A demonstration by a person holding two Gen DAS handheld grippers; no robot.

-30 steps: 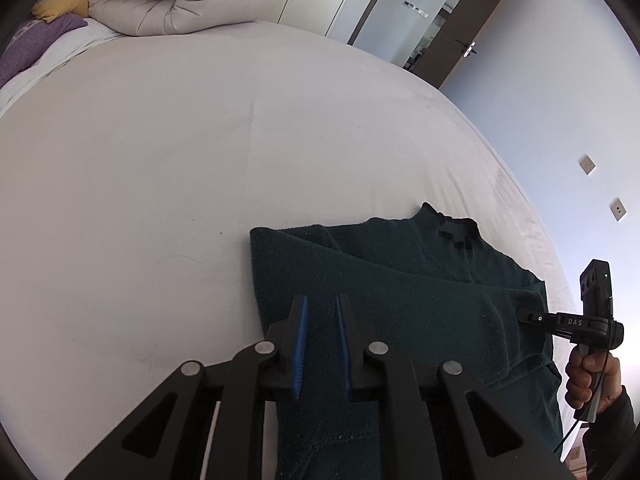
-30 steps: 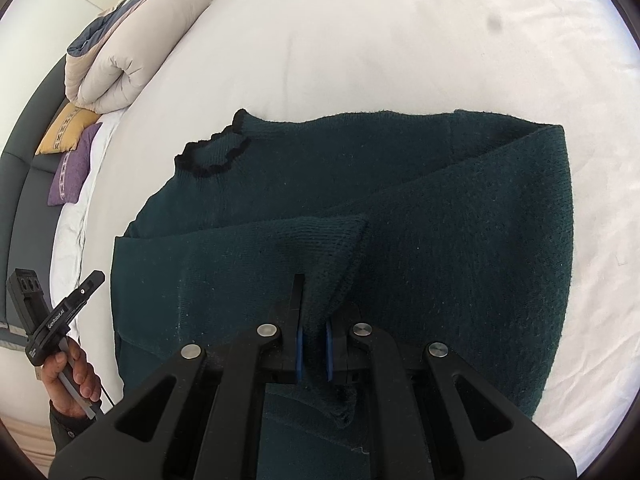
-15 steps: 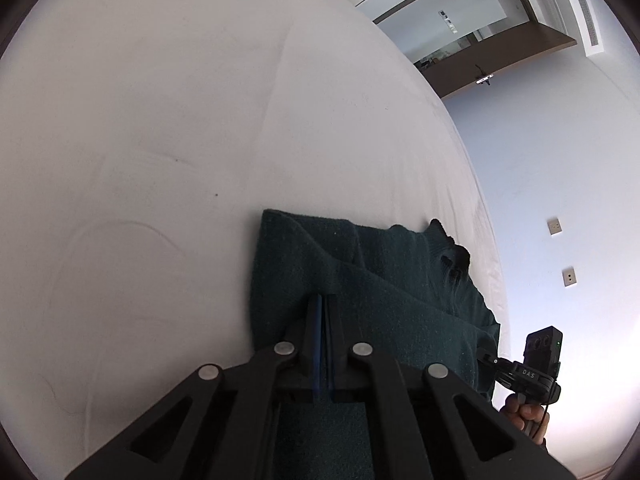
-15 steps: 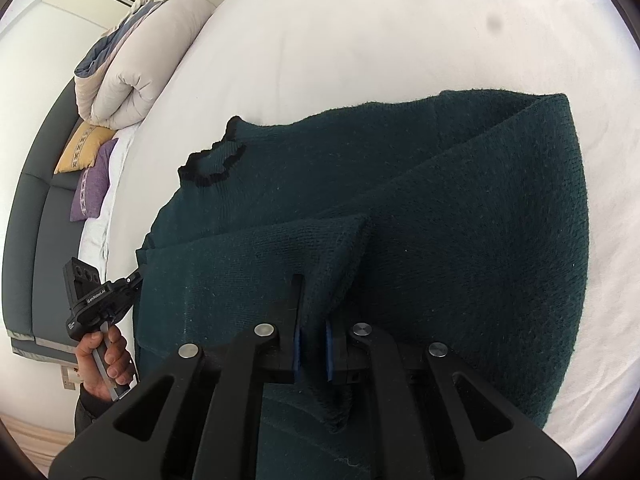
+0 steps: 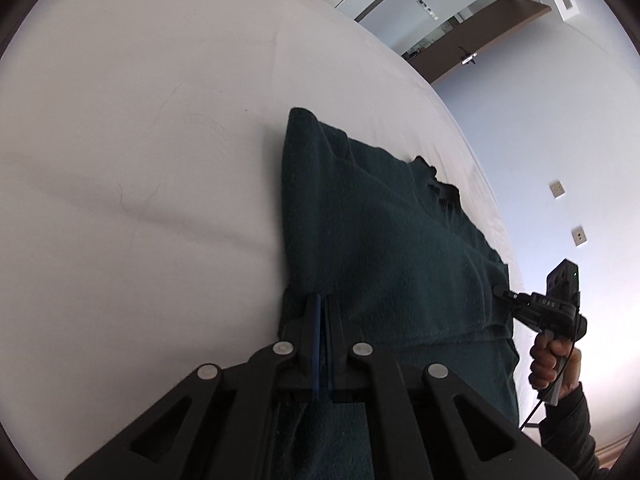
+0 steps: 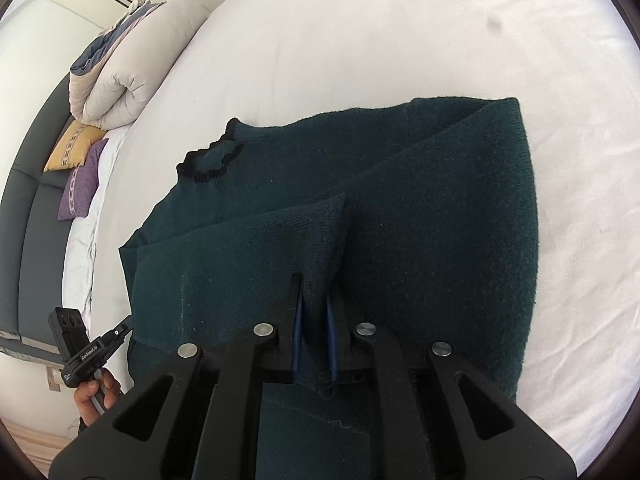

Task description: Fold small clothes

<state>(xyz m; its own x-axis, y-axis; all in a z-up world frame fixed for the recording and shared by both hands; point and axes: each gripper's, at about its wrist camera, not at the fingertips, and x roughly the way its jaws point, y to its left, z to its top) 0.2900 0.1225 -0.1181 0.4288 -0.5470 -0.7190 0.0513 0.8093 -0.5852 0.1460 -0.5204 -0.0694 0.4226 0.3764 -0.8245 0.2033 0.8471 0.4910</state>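
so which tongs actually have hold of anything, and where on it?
Right tongs pinch a raised fold of the dark green sweater near its hem. Left tongs are shut at its left edge; a hold cannot be told.

The left gripper (image 5: 323, 300), its blue-padded jaws parted a second ago, has snapped shut and dropped onto the dark green sweater's (image 5: 384, 248) near edge (right gripper's (image 6: 314, 280) jaws now easing apart).

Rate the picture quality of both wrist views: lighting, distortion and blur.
Left wrist view: strong fisheye bending, dark vignette corners, wall at right washed out pale, dark green sweater dim but sharp. Right wrist view: white bed sheet bright and near overexposed, sweater knit crisp, a dark smudge high on the sheet, no motion blur.
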